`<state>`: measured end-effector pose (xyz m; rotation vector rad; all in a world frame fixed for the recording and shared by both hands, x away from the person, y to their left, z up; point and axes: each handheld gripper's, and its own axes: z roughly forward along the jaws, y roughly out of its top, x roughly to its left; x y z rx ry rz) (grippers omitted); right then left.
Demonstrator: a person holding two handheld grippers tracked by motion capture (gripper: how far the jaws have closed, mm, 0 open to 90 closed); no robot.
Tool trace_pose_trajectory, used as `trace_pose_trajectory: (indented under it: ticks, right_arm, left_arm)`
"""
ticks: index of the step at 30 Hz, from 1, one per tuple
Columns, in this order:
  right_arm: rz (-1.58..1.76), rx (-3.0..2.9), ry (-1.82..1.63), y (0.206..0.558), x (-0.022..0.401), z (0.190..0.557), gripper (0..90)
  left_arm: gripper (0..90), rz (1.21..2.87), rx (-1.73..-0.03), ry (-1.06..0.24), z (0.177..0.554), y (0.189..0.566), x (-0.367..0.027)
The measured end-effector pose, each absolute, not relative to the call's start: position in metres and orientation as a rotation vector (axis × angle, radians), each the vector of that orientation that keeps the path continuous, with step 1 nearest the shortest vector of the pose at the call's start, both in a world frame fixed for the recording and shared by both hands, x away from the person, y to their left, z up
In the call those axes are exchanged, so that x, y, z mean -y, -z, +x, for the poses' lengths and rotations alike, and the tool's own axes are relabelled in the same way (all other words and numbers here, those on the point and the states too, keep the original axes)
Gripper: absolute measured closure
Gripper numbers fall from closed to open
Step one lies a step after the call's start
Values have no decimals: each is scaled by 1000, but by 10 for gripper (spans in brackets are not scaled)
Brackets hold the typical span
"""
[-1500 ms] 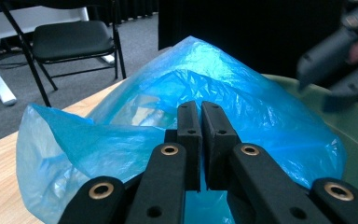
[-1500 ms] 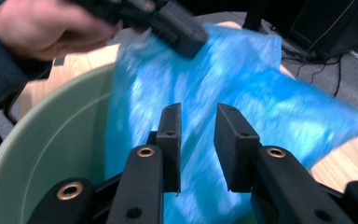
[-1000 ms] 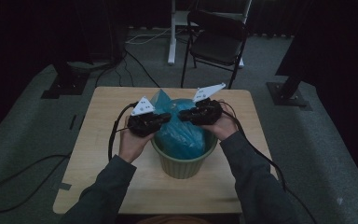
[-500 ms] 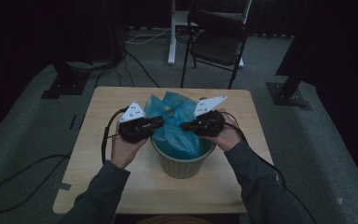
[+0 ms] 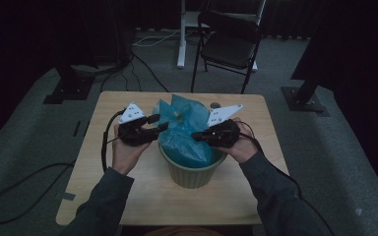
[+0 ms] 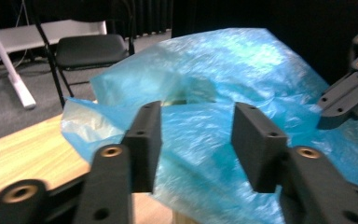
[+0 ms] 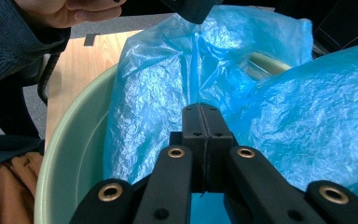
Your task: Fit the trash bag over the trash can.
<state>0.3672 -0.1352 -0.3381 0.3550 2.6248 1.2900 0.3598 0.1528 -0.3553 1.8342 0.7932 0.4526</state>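
A pale green pot [image 5: 189, 174] stands on the wooden table [image 5: 103, 162] with a crinkled blue plastic bag [image 5: 182, 132] in it, the bag's top rising above the rim. My left gripper [image 5: 160, 123] is at the bag's left side. Its jaws have just been opening and stand apart [image 6: 196, 140], with the bag [image 6: 223, 70] just beyond the pads, untouched. My right gripper [image 5: 195, 135] is over the pot's right rim, shut [image 7: 205, 112] on the film of the bag [image 7: 158, 84] inside the pot [image 7: 70, 140].
A dark folding chair [image 5: 231, 44] and a white stand leg [image 5: 181, 39] are on the floor beyond the table's far edge. Black cables trail from both grippers across the table. Bare tabletop lies left of and in front of the pot.
My left gripper's jaws have opened and let go of the bag. Both hands have drawn slightly apart and towards the near side. The bag's top now stands looser.
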Motion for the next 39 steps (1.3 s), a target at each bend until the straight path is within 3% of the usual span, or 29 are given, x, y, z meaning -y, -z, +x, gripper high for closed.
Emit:
trace_pose_trajectory:
  ticks: [4,7,12,14,17,39]
  right_arm:
    - [360,-2626,-1291,339,135,368,900]
    - [363,-2626,-1287,340,134,368,900]
    - [366,-2623,-1288,341,137,366,900]
    - [374,-2618,-1298,342,141,365,900]
    - [378,-2616,-1311,343,143,364,900]
    - [393,-2634,-1344,359,154,340,900]
  left_arm:
    - [402,1859,-815,-419,364,360,-152]
    - [418,1886,-828,-394,366,366,-148]
    - [757,1892,-848,-399,364,371,-148]
    - [842,1889,-842,-401,362,371,-149]
    - [891,1872,-815,-415,353,370,-150]
    - [889,1828,-785,-363,284,388,-158]
